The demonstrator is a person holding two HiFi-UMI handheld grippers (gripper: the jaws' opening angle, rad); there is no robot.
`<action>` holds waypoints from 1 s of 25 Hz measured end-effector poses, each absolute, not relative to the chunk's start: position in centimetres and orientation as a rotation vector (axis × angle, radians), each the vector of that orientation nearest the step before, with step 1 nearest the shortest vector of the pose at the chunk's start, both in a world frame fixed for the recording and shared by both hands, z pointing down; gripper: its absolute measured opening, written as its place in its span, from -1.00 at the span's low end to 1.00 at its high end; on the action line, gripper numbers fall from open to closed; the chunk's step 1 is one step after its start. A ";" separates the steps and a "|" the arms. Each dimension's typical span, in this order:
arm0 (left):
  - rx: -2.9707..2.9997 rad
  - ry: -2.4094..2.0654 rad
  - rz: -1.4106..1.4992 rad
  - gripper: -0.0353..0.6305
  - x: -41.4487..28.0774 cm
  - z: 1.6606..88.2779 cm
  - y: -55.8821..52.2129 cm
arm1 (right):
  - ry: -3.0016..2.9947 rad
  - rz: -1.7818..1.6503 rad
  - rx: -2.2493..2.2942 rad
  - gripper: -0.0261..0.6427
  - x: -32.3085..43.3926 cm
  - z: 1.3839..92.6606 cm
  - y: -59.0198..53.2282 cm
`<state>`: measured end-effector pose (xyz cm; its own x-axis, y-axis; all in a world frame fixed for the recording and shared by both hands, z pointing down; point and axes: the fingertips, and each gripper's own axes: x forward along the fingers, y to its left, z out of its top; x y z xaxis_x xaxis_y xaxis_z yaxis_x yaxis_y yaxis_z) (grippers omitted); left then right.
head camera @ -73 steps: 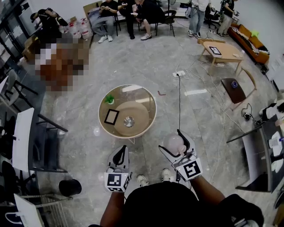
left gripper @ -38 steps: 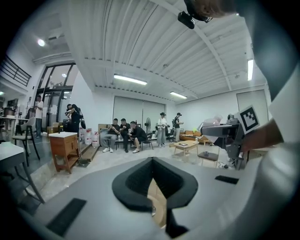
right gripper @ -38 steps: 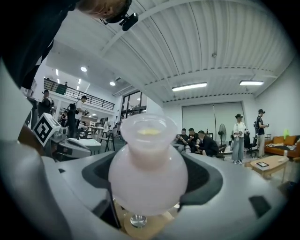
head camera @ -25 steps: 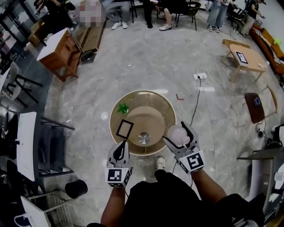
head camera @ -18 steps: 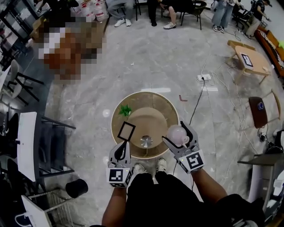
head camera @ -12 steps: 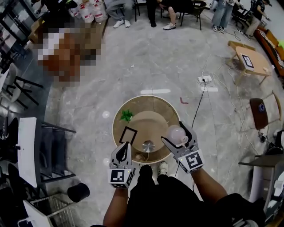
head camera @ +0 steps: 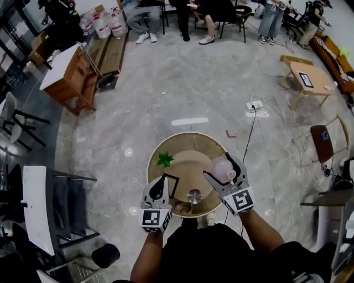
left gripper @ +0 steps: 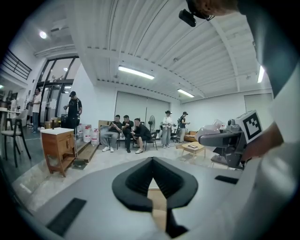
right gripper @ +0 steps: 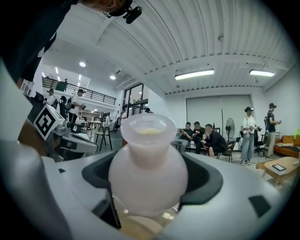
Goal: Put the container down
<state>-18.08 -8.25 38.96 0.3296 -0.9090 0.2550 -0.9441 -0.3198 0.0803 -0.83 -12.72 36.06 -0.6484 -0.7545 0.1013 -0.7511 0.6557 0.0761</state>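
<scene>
The container point(head camera: 222, 166) is a cloudy pinkish-white, vase-shaped pot with a wide neck. My right gripper point(head camera: 219, 169) is shut on its round belly and holds it upright over the right edge of a round wooden table point(head camera: 182, 136). In the right gripper view the container point(right gripper: 147, 164) fills the space between the black pads point(right gripper: 206, 180). My left gripper point(head camera: 160, 182) hovers over the table's near left part, its jaws shut with nothing between them. The left gripper view shows those jaws point(left gripper: 151, 187) closed.
On the table lie a green leafy sprig point(head camera: 164, 160), a black frame point(head camera: 170, 185) and a small metal piece point(head camera: 194, 195). A power strip with a cable point(head camera: 255, 108) lies on the floor to the right. Seated people point(head camera: 182, 11) line the back; a wooden desk point(head camera: 69, 72) stands at left.
The person has walked up to the round table, so both grippers now hang over its near edge. The right gripper has kept the container throughout; the left stays shut.
</scene>
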 end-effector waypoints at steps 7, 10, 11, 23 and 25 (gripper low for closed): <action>2.393 -1.661 0.279 -0.91 -20.9 42.2 -11.5 | -2.663 -0.052 1.231 0.28 -3.0 39.4 -15.8; 2.336 -1.685 0.289 -0.91 -22.0 45.0 -13.1 | -2.628 -0.025 1.200 0.28 -3.9 42.6 -17.4; 2.323 -1.685 0.298 -0.91 -22.0 45.9 -13.5 | -2.633 -0.017 1.194 0.28 -4.2 43.9 -17.8; 2.255 -1.669 0.380 -0.91 -20.4 57.1 -17.3 | -2.543 0.157 1.056 0.28 -5.4 60.9 -22.8; 2.234 -1.663 0.409 -0.91 -20.2 59.5 -17.5 | -2.529 0.175 1.039 0.28 -5.0 63.8 -23.2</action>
